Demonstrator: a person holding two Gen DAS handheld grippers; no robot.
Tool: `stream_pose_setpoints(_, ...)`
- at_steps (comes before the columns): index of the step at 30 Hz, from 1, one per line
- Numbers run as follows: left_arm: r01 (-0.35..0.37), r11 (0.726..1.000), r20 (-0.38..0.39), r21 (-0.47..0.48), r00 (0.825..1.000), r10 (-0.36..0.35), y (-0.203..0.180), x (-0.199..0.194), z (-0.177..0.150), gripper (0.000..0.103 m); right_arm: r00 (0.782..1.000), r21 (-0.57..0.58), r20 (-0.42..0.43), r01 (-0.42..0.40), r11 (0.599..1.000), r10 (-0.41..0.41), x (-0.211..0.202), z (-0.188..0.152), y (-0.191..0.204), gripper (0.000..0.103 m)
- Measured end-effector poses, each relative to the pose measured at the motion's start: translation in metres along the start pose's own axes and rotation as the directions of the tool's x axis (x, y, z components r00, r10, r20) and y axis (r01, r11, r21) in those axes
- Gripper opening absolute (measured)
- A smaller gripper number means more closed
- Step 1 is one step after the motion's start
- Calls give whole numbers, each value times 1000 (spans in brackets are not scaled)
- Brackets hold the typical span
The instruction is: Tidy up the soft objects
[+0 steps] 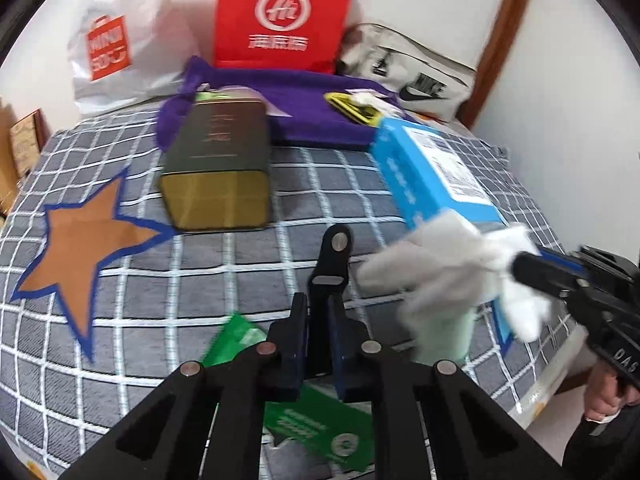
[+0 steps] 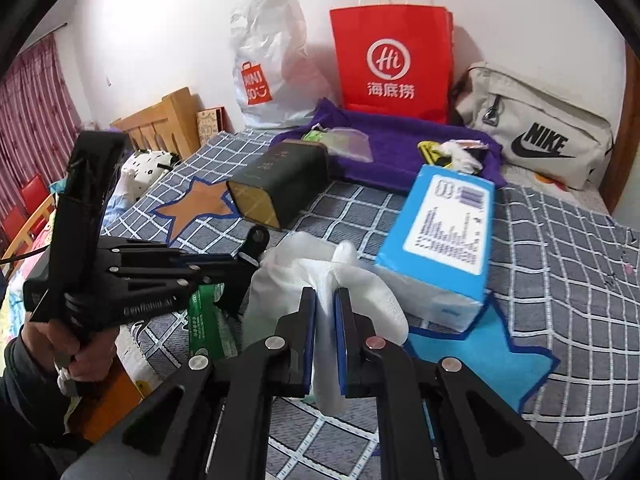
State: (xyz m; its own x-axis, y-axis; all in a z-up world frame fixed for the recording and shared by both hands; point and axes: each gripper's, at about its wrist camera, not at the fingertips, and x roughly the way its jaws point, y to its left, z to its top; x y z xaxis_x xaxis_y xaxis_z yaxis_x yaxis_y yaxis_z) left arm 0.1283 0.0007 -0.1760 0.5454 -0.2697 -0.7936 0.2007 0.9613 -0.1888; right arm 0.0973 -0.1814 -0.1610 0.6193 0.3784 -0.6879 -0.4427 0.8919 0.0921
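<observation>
My right gripper is shut on a white soft cloth and holds it above the checked bed cover; the cloth also shows in the left wrist view, hanging from the right gripper. My left gripper is shut on a black hinged bracket above a green packet. In the right wrist view the left gripper sits left of the cloth. A purple towel lies at the back with small items on it.
A dark green tin and a blue box lie on the checked bed cover. A red paper bag, a white plastic bag and a grey Nike bag stand by the wall.
</observation>
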Motion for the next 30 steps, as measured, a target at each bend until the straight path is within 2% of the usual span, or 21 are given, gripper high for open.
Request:
stream_pose_setpoints(4, -49, 999, 6, -14, 999, 49, 12, -6, 1, 8, 1000, 12, 23, 10, 1000, -11, -14, 0, -7, 9)
stream_pose_setpoints(8, -57, 998, -22, -3, 998, 57, 12, -4, 1, 8, 998, 21, 53, 33, 999, -34, -32, 0, -14, 9)
stream_pose_setpoints(9, -59, 998, -26, 3, 998, 59, 10, -2, 1, 11, 998, 23, 56, 35, 999, -36, -35, 0, -16, 9)
stream_pose_setpoints(10, -58, 998, -31, 11, 998, 58, 6, 0, 2, 16, 997, 24, 57, 45, 999, -46, -38, -1, -18, 9)
stream_pose_setpoints(12, -61, 998, -44, 34, 997, 62, -3, 7, 2, 38, 996, 22, 52, 65, 998, -66, -41, -4, -22, 9)
stream_pose_setpoints(14, -69, 996, -49, 61, 996, 72, -12, 13, 1, 50, 995, 29, 49, 87, 996, -89, -45, -7, -28, 9)
stream_pose_setpoints(15, -76, 995, -55, 68, 995, 80, -13, 16, 1, 51, 994, 39, 46, 97, 995, -99, -47, -10, -33, 9)
stream_pose_setpoints(20, -170, 976, -90, 136, 979, 183, -24, 41, -1, 51, 989, 56, -8, 147, 988, -147, -43, -24, -53, 9)
stream_pose_setpoints(22, -187, 971, -85, 149, 976, 201, -26, 46, -2, 46, 988, 64, -34, 151, 987, -149, -34, -30, -60, 11)
stream_pose_setpoints(24, -176, 972, -69, 154, 980, 188, -26, 46, -2, 24, 989, 70, -56, 141, 988, -137, -25, -34, -64, 12)
stream_pose_setpoints(25, -177, 972, -72, 154, 979, 189, -26, 46, -1, 20, 989, 68, -67, 137, 988, -132, -20, -37, -65, 16)
stream_pose_setpoints(27, -168, 975, -89, 143, 979, 182, -21, 46, 3, 19, 989, 61, -72, 133, 989, -129, -15, -38, -65, 32)
stream_pose_setpoints(29, -179, 975, -90, 132, 977, 192, -16, 47, 6, 19, 991, 65, -60, 124, 990, -120, -10, -38, -64, 63)
stream_pose_setpoints(30, -183, 975, -90, 128, 977, 195, -14, 47, 8, 19, 991, 64, -55, 121, 991, -118, -9, -37, -63, 66)
